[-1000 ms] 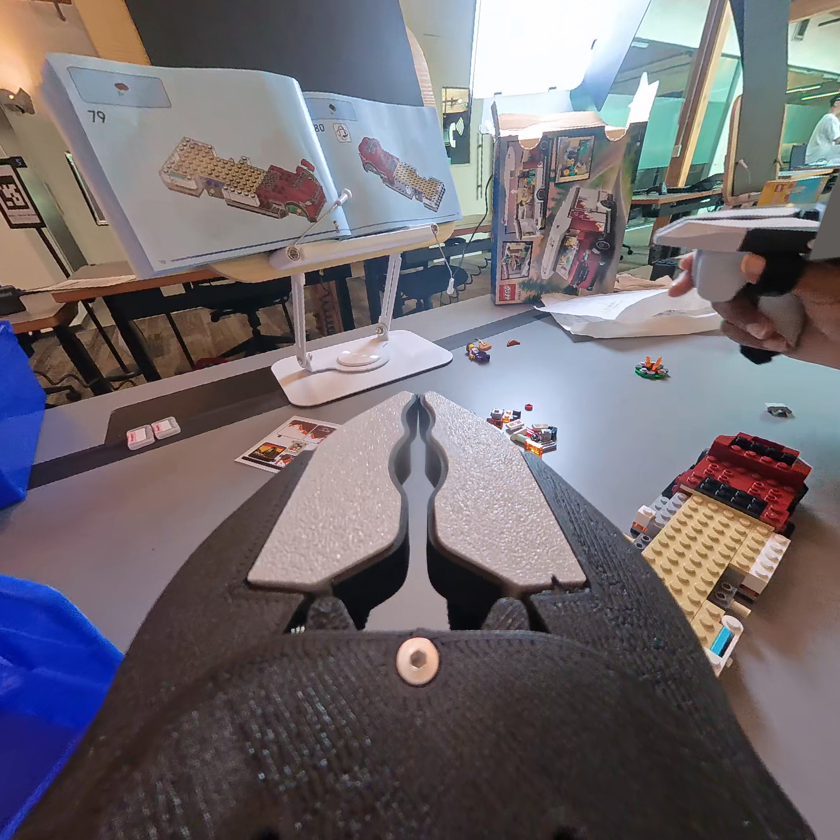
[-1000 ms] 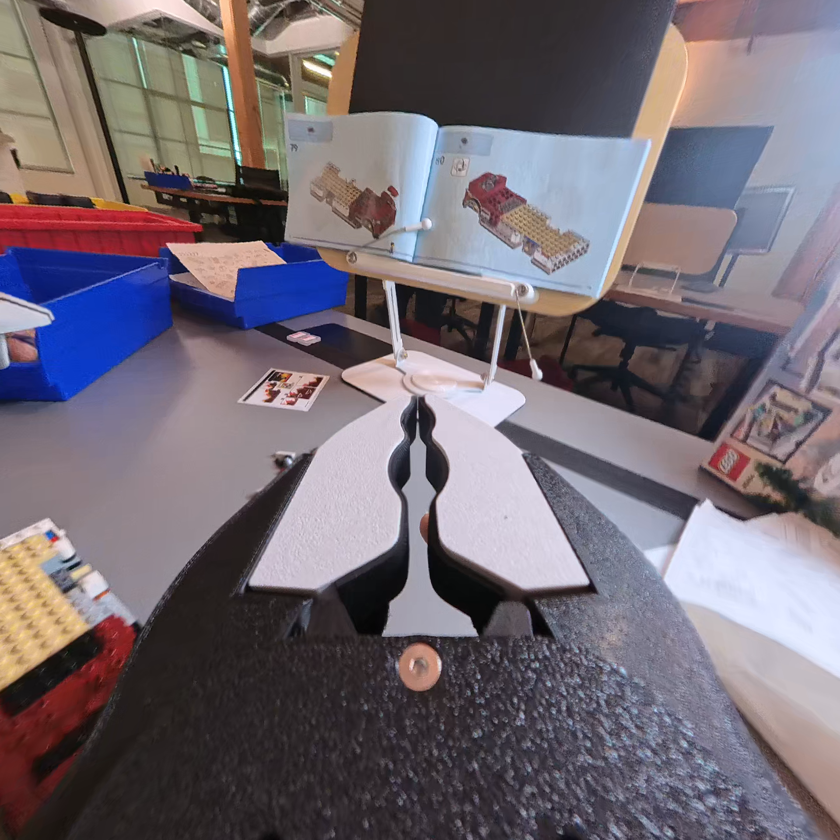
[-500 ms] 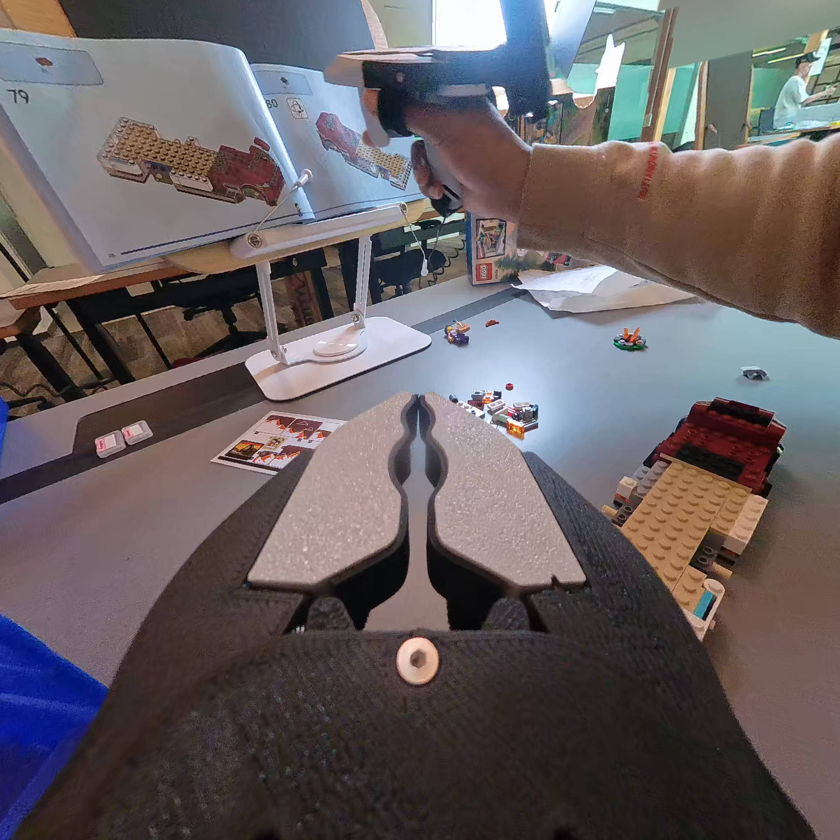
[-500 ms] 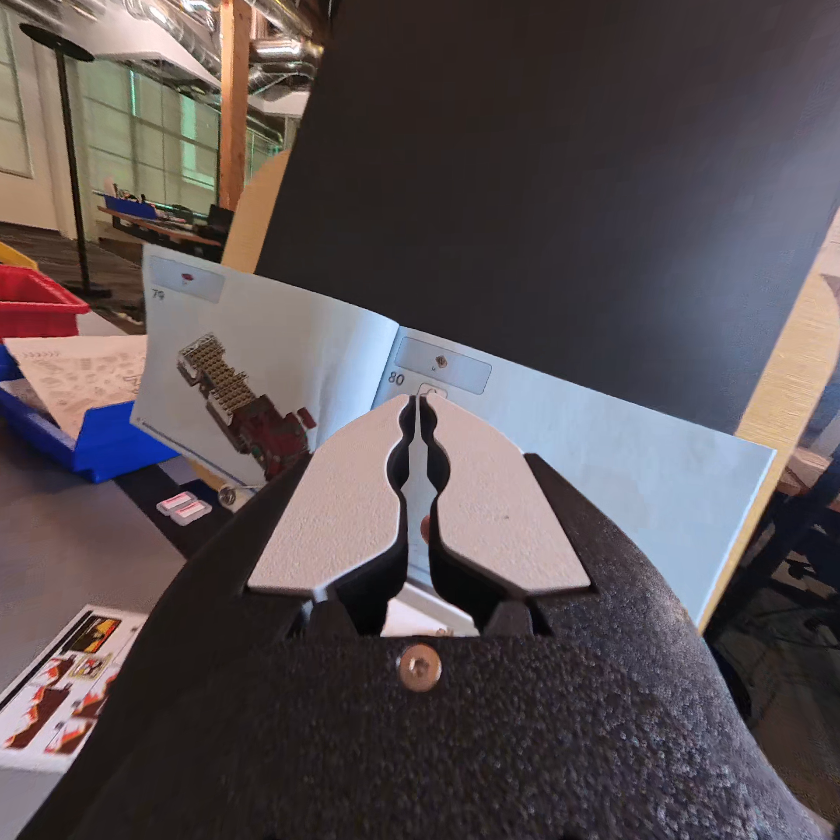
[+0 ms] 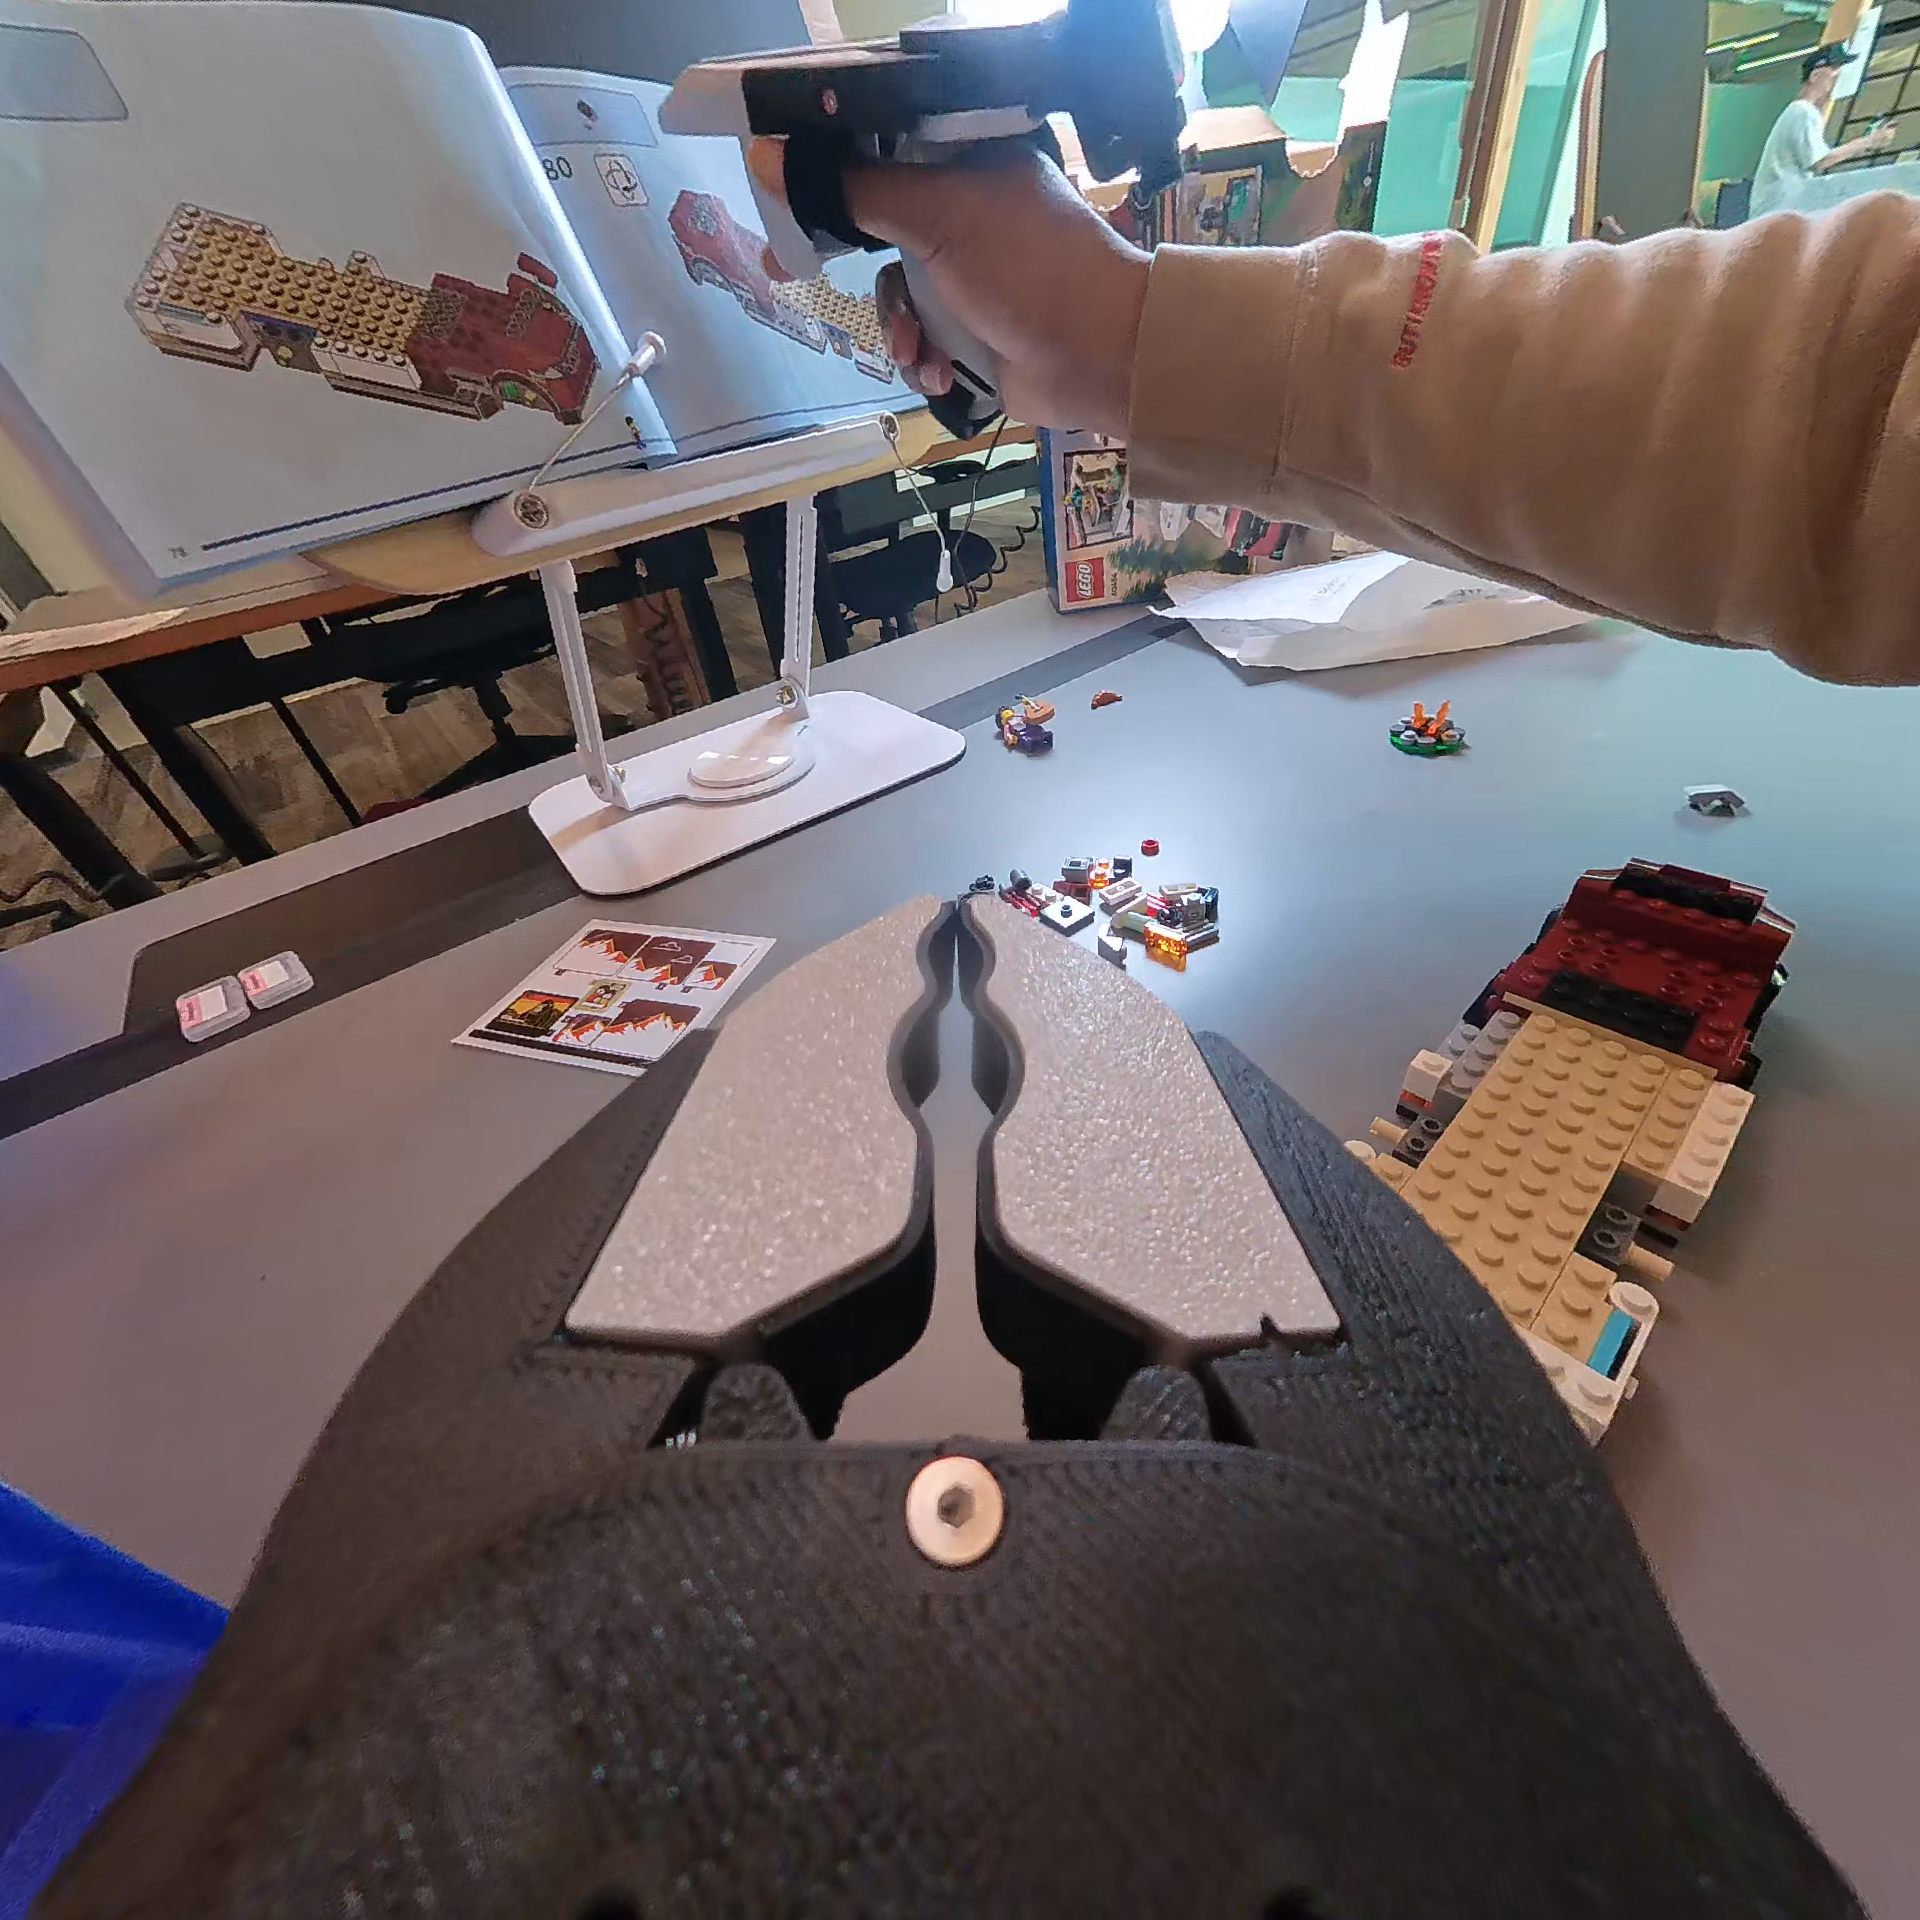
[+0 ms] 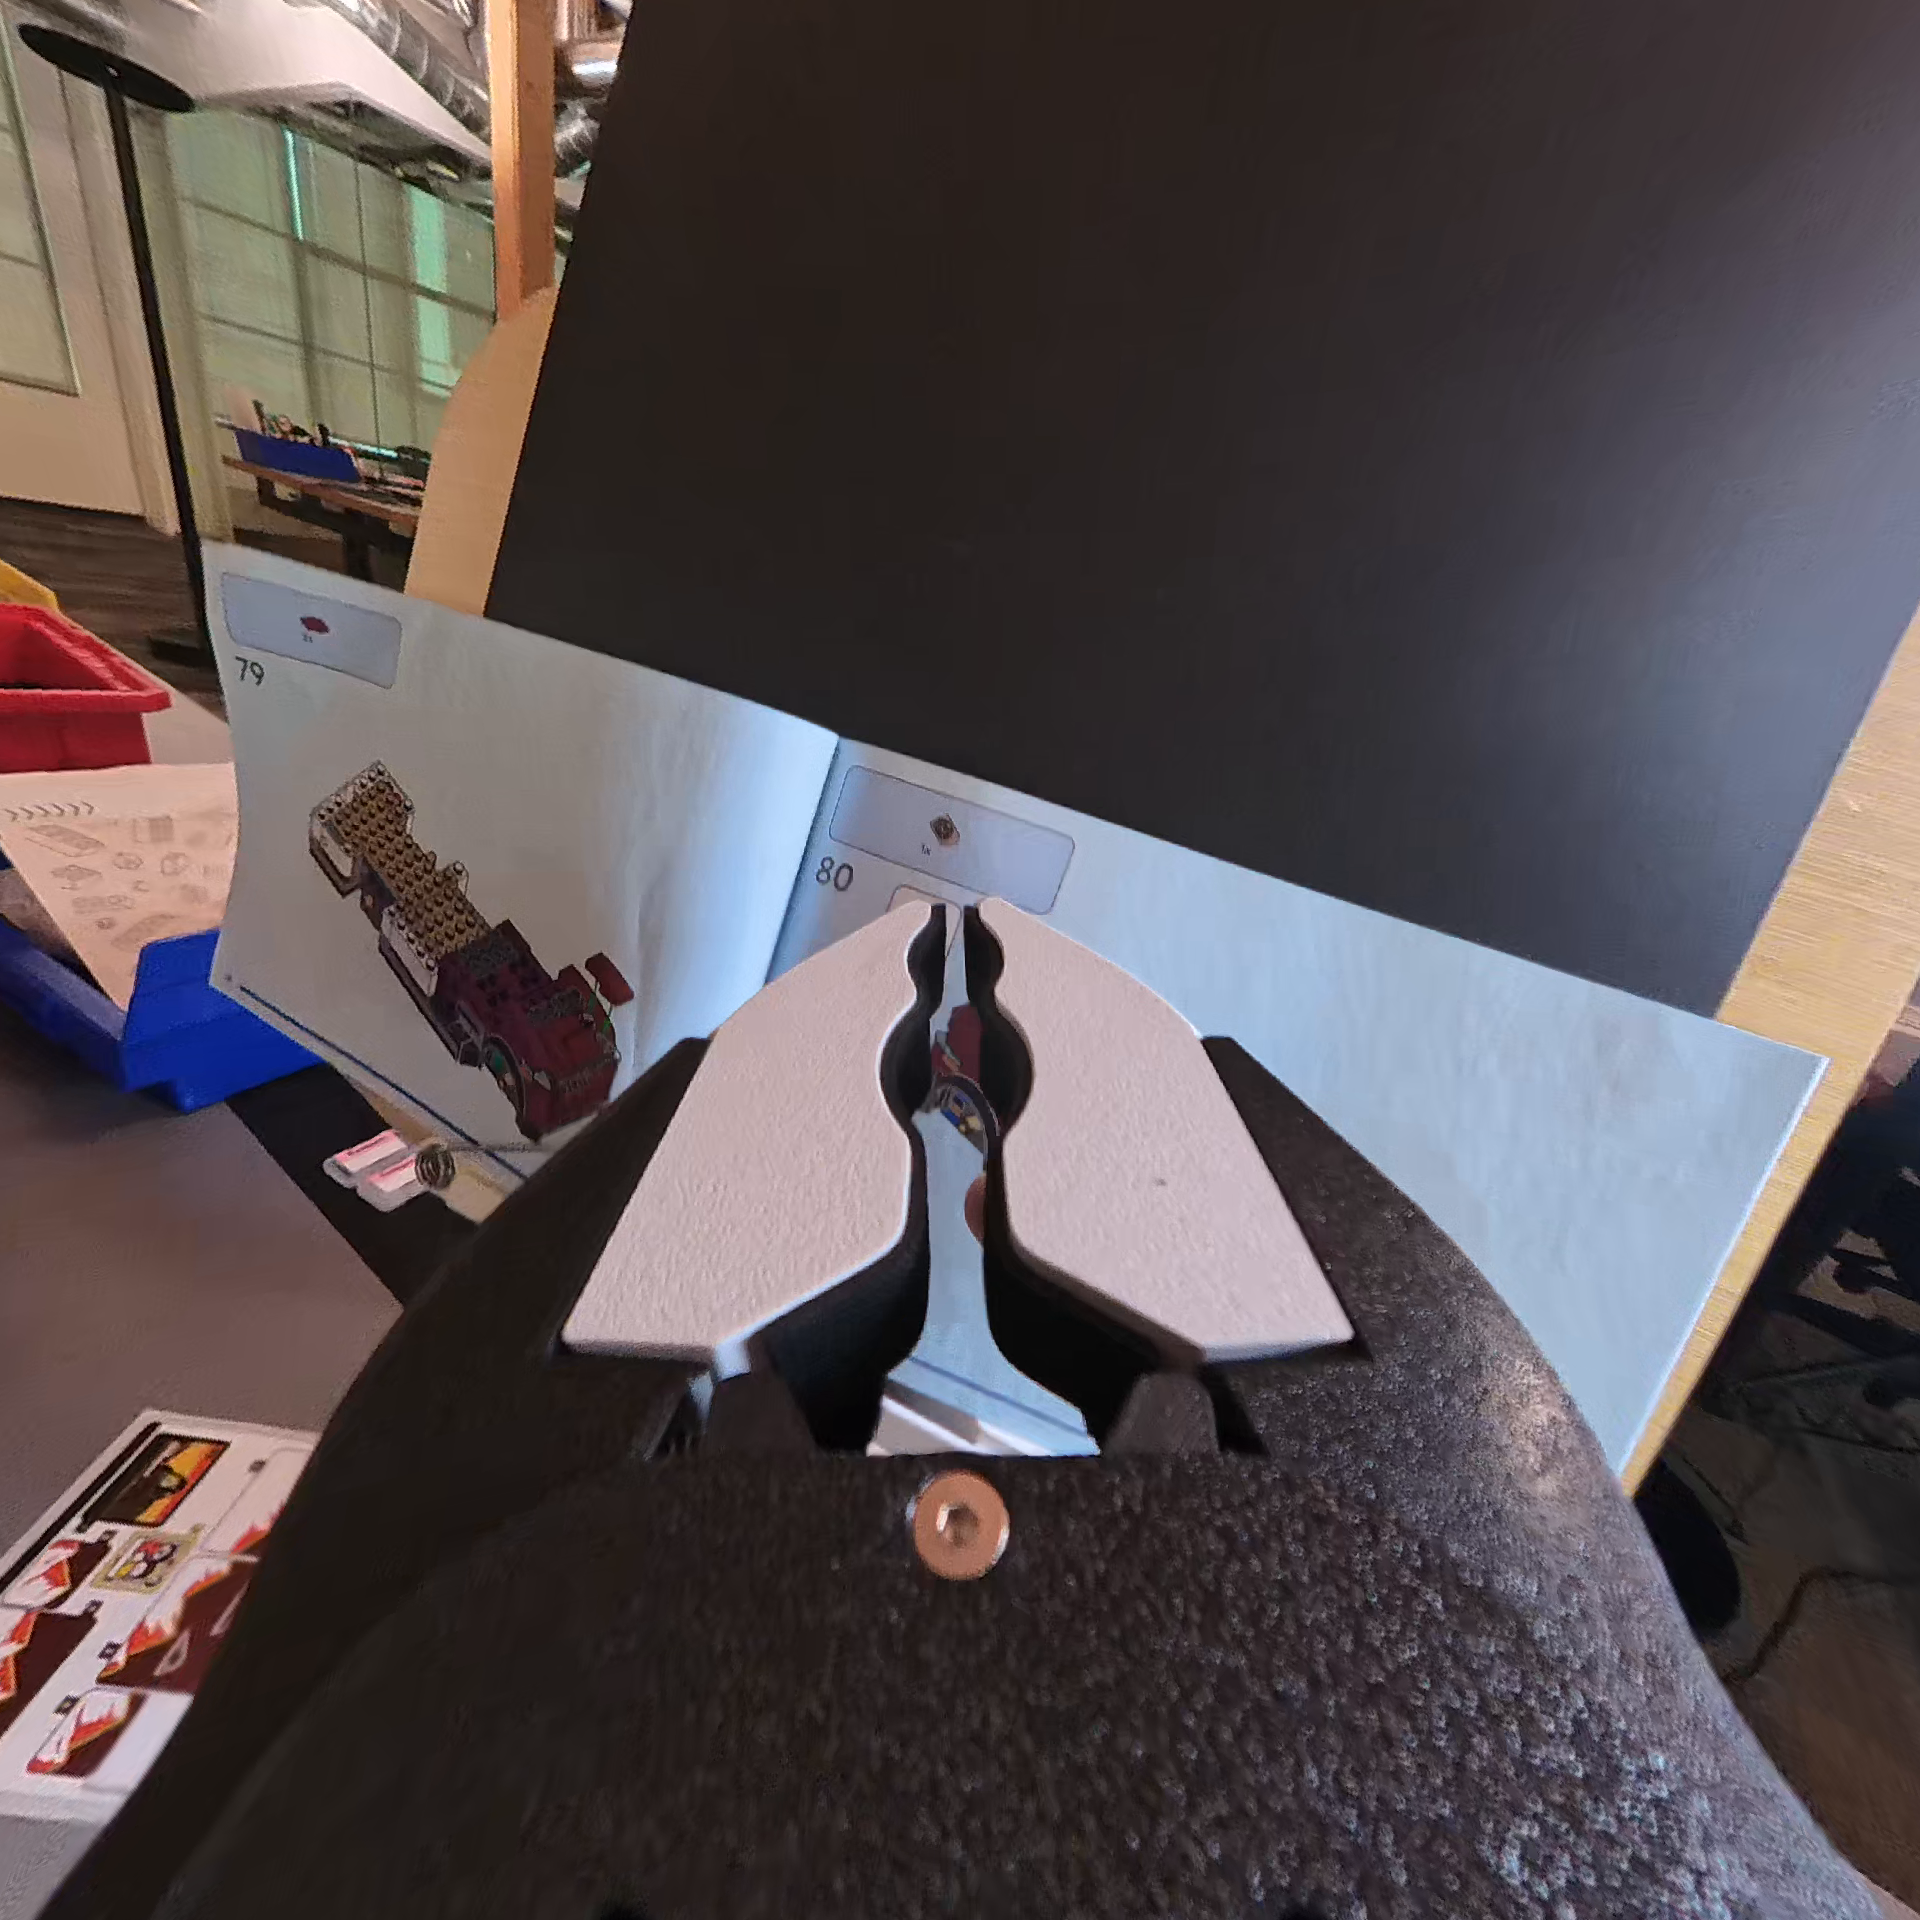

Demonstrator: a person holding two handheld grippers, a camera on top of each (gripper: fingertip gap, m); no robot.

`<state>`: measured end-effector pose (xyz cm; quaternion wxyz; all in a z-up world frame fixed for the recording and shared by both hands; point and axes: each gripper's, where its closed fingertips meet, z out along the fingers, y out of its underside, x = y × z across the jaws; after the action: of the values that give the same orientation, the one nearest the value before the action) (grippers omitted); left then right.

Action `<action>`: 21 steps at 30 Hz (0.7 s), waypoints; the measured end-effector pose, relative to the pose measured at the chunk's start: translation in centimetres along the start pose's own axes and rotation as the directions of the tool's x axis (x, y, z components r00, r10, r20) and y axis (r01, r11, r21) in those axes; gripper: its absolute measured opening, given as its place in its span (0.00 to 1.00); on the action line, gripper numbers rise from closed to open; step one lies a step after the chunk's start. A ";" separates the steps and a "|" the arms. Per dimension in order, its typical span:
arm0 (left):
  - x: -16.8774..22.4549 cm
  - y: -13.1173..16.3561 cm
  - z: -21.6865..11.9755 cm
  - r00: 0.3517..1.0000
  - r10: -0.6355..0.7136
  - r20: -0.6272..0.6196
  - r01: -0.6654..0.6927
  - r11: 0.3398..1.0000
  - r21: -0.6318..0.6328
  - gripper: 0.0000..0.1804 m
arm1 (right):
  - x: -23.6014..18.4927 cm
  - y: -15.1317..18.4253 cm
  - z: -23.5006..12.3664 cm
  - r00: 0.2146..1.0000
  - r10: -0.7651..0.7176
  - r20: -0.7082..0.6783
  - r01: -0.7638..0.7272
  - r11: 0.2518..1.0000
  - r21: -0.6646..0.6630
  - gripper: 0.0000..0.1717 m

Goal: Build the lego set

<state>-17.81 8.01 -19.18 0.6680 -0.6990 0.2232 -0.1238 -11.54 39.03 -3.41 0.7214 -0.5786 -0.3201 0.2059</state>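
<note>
Hovering at the instruction booklet (image 6: 582, 883), right gripper (image 6: 954, 914) has risen from the table (image 5: 1455, 831); its fingers are parted a sliver, empty. Left gripper (image 5: 956, 906) stays closed, empty, brick pile (image 5: 1132, 909) at 1 o'clock.

Two grippers (image 5: 956, 906) (image 6: 953, 909): rough black printed bodies, pale grey pebbled fingers (image 5: 800, 1122) with wavy inner edges, one silver hex screw (image 5: 954, 1509) at each base. Beige sleeve (image 5: 1538, 416) with small red lettering on right arm
</note>
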 end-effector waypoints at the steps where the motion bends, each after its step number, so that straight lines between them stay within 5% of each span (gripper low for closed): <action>1: 0.0 0.0 0.0 1.000 -0.001 -0.001 0.001 1.000 -0.001 0.00 | 0.1 0.4 -0.3 1.000 -0.013 0.000 0.013 1.000 -0.009 0.02; 12: 0.4 0.8 0.5 1.000 0.020 -0.010 -0.021 0.999 -0.034 0.00 | 1.9 5.1 -4.3 0.997 -0.074 -0.007 0.073 0.995 -0.072 0.02; 21: 0.3 1.6 0.9 0.999 0.049 0.006 -0.049 0.996 -0.068 0.00 | 2.0 5.7 -4.7 0.998 -0.063 0.007 0.064 0.996 -0.056 0.03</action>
<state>-17.37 8.69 -20.88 0.6475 -0.7161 0.2419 -0.0972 -6.38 38.48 -9.07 0.7101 -0.5875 -0.3460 0.1755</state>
